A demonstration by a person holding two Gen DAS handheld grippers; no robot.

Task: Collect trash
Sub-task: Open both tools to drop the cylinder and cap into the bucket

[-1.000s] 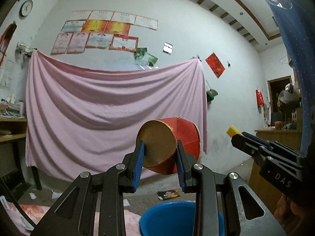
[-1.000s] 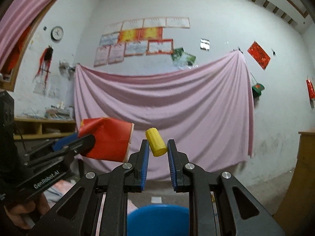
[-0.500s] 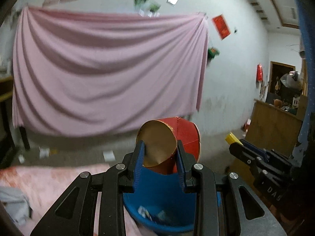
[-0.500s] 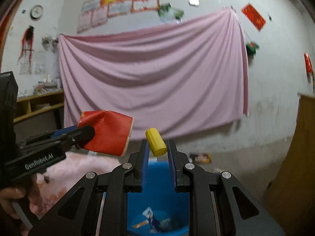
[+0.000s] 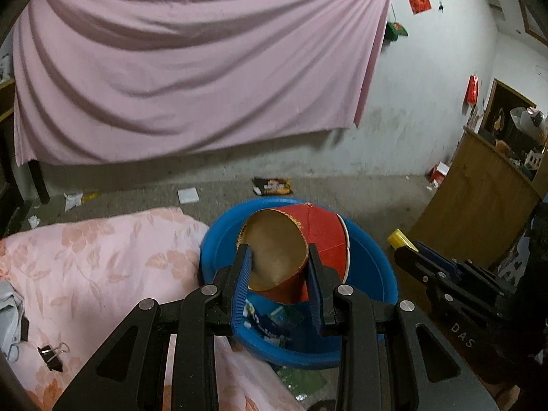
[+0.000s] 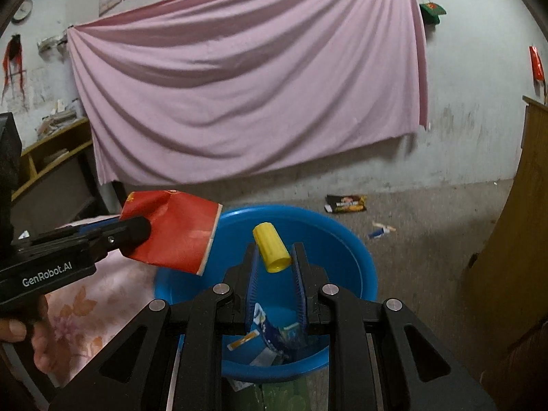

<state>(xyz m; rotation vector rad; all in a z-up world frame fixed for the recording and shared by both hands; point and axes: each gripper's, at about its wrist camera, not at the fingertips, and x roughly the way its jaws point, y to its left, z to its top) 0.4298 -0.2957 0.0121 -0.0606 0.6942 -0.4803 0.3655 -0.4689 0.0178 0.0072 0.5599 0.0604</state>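
Note:
My left gripper (image 5: pixel 278 257) is shut on a crushed red paper cup (image 5: pixel 298 250), held above the blue basin (image 5: pixel 373 267). It also shows in the right wrist view (image 6: pixel 137 229) holding the red cup (image 6: pixel 174 236). My right gripper (image 6: pixel 275 260) is shut on a small yellow cap (image 6: pixel 271 252), held over the blue basin (image 6: pixel 349 250), which holds several wrappers (image 6: pixel 274 335). The right gripper also shows at the right of the left wrist view (image 5: pixel 407 250) with the yellow cap (image 5: pixel 399 239).
A pink floral cloth (image 5: pixel 89 267) covers the surface left of the basin, with a black binder clip (image 5: pixel 51 352) on it. Litter lies on the floor: a snack wrapper (image 6: pixel 346 202), paper scraps (image 5: pixel 187 195). A wooden cabinet (image 5: pixel 479 205) stands right. A pink sheet (image 6: pixel 246 92) hangs behind.
Both grippers have tilted down and moved over the blue basin, which now fills the lower middle of both views. Each still holds its item.

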